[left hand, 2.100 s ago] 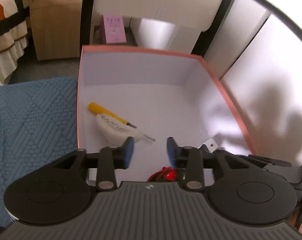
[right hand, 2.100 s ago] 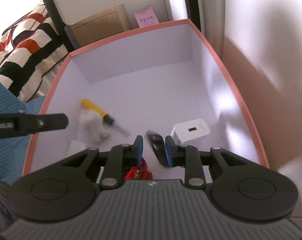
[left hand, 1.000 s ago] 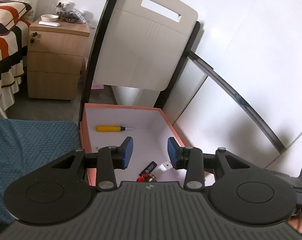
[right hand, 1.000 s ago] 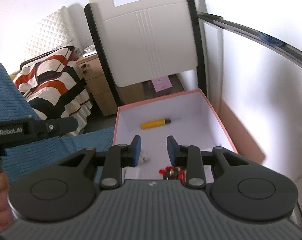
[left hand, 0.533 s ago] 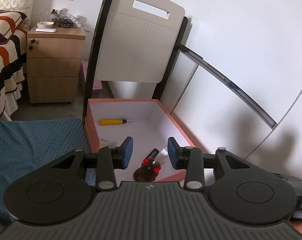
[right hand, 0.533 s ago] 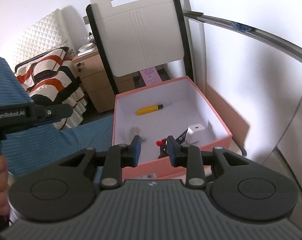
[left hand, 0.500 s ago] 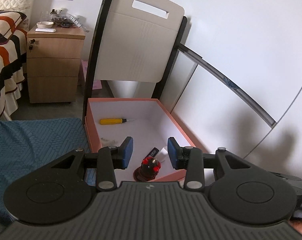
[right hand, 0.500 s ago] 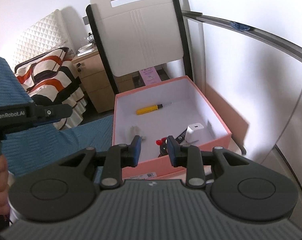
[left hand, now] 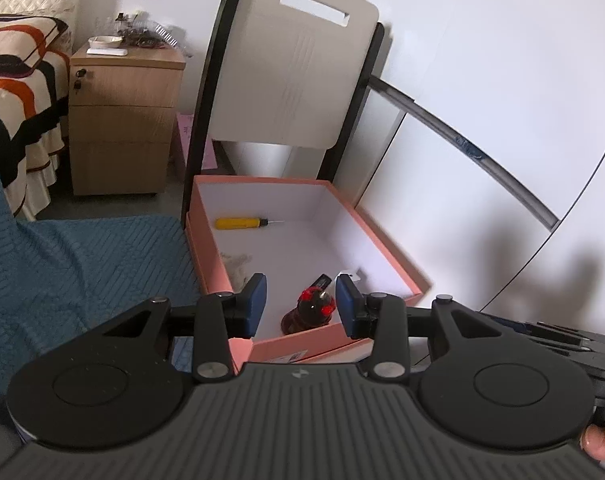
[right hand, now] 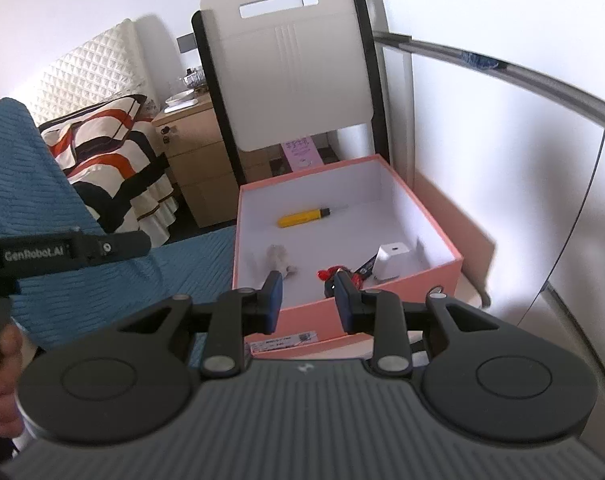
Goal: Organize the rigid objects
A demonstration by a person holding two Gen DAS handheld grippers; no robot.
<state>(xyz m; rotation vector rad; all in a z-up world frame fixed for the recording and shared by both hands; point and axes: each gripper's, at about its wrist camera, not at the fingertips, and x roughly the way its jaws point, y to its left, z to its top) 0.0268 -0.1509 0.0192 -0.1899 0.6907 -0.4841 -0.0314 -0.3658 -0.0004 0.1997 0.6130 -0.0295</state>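
Observation:
A pink box with a white inside stands on the floor; it also shows in the right wrist view. In it lie a yellow screwdriver, a pale crumpled piece, a red and dark toy, a black stick and a white charger. My left gripper is open and empty, pulled back above the box's near wall. My right gripper is open and empty, also back from the box.
A blue textured cover lies left of the box. A white chair back leans behind it. A wooden bedside cabinet and a striped bed stand at left. A white wall panel runs along the right.
Both grippers have drawn back and up from inside the box, so the whole box is now in view. Both stay open and empty. The box contents lie still.

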